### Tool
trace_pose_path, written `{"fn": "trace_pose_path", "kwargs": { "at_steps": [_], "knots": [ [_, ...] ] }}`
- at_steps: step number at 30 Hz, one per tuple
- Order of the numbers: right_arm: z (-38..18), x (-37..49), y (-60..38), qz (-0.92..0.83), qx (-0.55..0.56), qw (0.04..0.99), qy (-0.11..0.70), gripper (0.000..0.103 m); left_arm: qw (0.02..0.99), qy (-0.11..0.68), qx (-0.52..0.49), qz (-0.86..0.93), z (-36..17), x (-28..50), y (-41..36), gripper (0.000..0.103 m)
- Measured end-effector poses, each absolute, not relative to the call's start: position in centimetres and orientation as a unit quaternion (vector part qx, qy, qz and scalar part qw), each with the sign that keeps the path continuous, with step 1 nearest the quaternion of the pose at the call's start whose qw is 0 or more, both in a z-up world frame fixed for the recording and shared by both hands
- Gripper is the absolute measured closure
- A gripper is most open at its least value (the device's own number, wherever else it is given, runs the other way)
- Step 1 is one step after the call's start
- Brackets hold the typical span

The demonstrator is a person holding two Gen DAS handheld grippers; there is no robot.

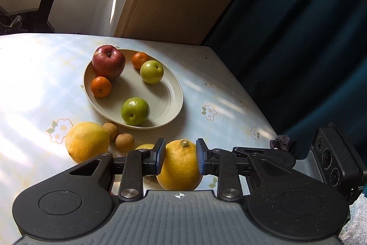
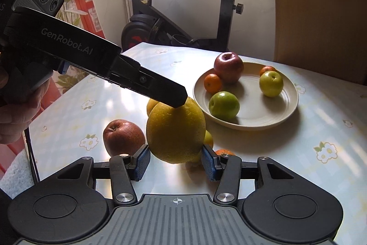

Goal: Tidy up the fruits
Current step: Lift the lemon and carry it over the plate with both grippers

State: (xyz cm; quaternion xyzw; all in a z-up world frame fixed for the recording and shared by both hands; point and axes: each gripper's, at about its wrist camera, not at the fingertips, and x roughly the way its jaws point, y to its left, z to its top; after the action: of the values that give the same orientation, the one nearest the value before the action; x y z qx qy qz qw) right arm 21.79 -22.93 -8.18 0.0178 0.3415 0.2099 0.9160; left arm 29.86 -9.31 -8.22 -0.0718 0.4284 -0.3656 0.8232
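Left fingers (image 1: 160, 154) pinch a yellow citrus (image 1: 180, 167); right fingers (image 2: 142, 162) pinch a larger citrus (image 2: 175, 130)

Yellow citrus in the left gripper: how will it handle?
Citrus looks firm and probably heavy for its size: it spans the left gripper undented. Pebbled rind should resist slipping, though the grip is only on its curved sides. Round, so likely to roll on the plate.
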Motion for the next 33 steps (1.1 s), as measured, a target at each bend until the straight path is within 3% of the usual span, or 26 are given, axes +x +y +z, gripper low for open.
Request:
{"fn": "trace_pose_path", "kwargs": {
  "at_steps": [13,33],
  "knots": [
    [-3.4,29.9,-25.3,0.201,-0.017,0.930,0.307,0.058,0.845,0.381,-0.068,-0.369,-2.6,36.5,-11.2,0.074],
    [-10.3,42.7,-27.8,0.190,-0.029,0.903,0.384,0.058,0.819,0.455,-0.073,-0.343,-9.0,50.0,-14.3,0.074]
  ]
}}
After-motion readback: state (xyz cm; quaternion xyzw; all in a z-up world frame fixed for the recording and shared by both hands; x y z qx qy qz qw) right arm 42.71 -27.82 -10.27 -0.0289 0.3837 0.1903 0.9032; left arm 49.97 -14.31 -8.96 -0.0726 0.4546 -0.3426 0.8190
